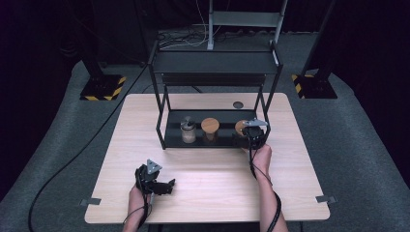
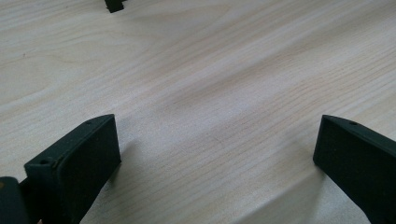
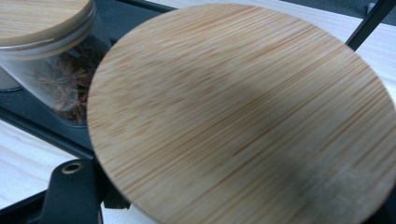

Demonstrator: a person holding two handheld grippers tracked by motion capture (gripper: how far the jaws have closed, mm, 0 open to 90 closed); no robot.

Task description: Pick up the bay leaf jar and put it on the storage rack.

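Observation:
A black two-level rack (image 1: 215, 63) stands at the back of the light wooden table (image 1: 217, 179). Three jars sit on its lower shelf. My right gripper (image 1: 254, 133) is at the rightmost jar (image 1: 240, 126), shut on it below its round bamboo lid (image 3: 243, 116); one black finger (image 3: 72, 196) shows under the lid's edge, the other is hidden. Beside it stands a glass jar of star anise (image 3: 60, 88) with the same kind of lid. My left gripper (image 1: 167, 186) rests low over the front left of the table, open (image 2: 217, 135), with bare wood between its jaws.
The left jar (image 1: 188, 128) has a metal-looking top; the middle one (image 1: 210, 126) has a wooden lid. The rack's posts (image 1: 263, 104) frame the shelf opening. A dark round hole (image 1: 238, 104) lies in the table behind the rack. Cables trail over the grey floor.

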